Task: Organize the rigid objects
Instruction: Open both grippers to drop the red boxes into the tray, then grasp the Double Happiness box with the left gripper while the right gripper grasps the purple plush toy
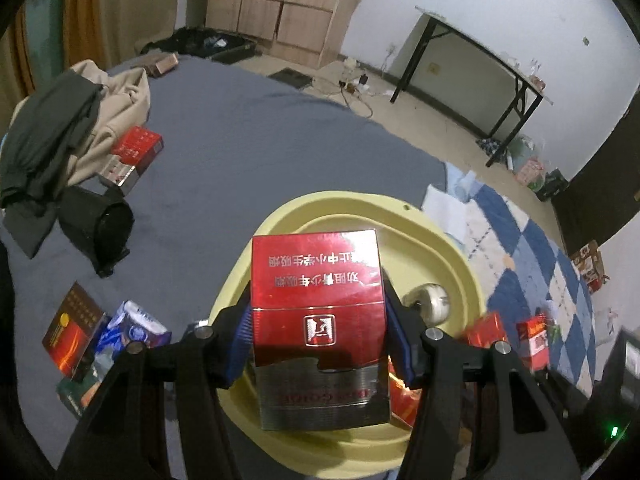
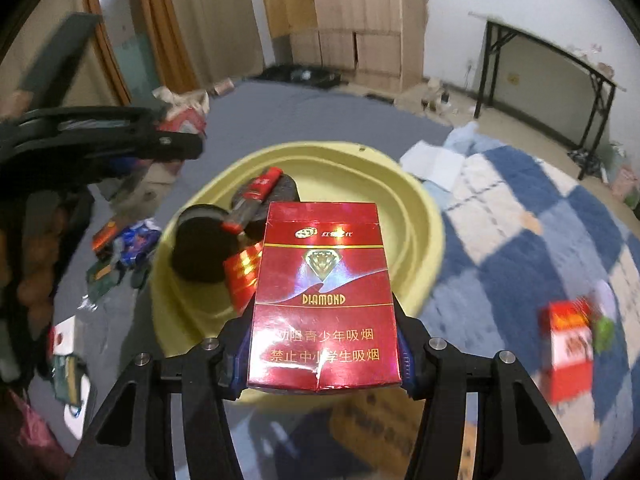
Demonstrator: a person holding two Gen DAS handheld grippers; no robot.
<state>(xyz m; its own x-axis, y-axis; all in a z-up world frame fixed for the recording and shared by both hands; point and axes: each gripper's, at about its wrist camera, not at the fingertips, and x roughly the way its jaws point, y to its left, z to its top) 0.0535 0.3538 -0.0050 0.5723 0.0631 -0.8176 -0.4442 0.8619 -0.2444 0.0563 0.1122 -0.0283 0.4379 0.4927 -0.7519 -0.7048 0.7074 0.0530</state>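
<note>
Across the grey bedsheet (image 1: 248,132) sits a pale yellow basin (image 1: 448,248), with a blue-and-white checked quilt (image 2: 540,216) just beside it. Inside the basin, the right wrist view shows 2 dark round items (image 2: 200,248) and a red pack (image 2: 240,276) lying among them. Over the basin, the left gripper (image 1: 318,344) clamps a red-and-silver cigarette box (image 1: 316,300) by its 2 sides, jaws closed against it, print upside down. The right gripper (image 2: 322,356) likewise squeezes a red box marked DIAMOND (image 2: 324,300), held upright over the basin's near rim. On the quilt lies 1 more red-and-white pack (image 2: 570,340), blurred. Left of the basin, small packets (image 1: 132,328) lie scattered on the sheet.
</note>
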